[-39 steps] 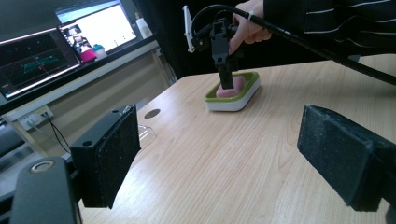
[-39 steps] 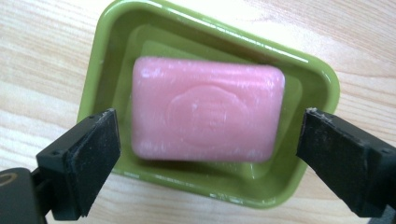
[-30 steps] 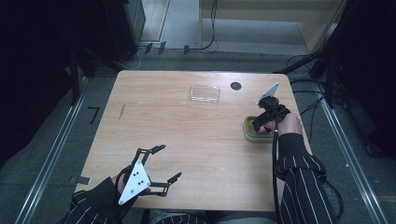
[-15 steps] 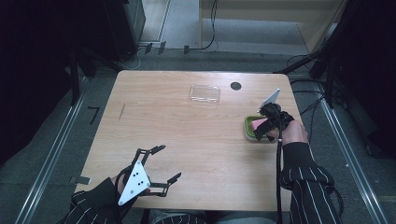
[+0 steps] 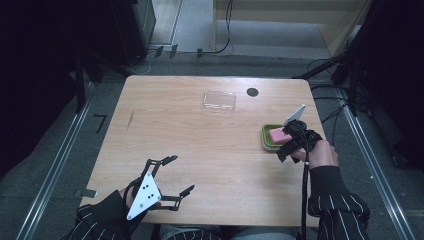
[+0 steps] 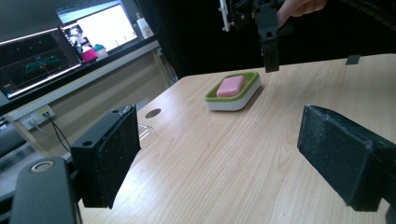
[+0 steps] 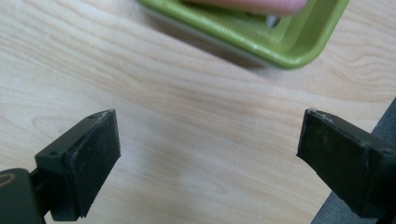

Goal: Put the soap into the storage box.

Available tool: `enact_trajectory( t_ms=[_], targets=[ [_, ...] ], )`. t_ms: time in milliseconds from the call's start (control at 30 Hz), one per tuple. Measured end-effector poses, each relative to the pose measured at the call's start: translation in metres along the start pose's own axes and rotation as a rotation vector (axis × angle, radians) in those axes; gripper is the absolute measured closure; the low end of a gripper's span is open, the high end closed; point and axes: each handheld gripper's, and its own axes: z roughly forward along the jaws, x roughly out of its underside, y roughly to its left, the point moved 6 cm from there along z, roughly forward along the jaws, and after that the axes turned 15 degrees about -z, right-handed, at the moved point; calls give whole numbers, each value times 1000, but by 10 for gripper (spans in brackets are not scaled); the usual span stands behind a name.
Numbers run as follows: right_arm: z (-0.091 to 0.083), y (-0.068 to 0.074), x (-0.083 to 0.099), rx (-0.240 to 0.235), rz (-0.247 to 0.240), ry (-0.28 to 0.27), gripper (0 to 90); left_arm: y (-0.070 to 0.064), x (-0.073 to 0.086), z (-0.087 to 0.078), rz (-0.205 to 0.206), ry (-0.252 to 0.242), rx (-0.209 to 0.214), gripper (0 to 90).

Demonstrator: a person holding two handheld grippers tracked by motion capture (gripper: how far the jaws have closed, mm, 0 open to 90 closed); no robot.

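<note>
Nearby, clear lid (image 5: 219, 100) beyond soap dish (image 5: 270, 140), both tongs released, left (image 5: 170, 176), right (image 5: 286, 148)

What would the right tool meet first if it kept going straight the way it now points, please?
Probably the near wall of the green soap dish, with the pink soap in it, straight ahead of the open right tool. Only bare table lies between, though depth is unclear.

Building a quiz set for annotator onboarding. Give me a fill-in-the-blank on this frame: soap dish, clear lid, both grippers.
1. The pink soap bar lies in a ____ dish.
2. The right gripper hangs beside that dish with its jaws ____.
3. The clear lid lies on the table, apart from the dish, on the table's ____ side from the person.
4. The left gripper holds ____.

Missing words: green; open; far; nothing
</note>
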Motion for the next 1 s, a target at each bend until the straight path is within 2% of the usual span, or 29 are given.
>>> enact_trajectory(
  t_ms=[433, 467, 1000],
  targets=[
    [4, 15, 33, 5, -6, 21, 65, -1, 0, 1, -1, -2, 5, 136],
    [8, 19, 40, 0, -6, 31, 65, -1, 0, 1, -2, -2, 4, 136],
    [35, 48, 83, -17, -38, 78, 69, -1, 0, 1, 4, 2, 4, 136]
  ],
)
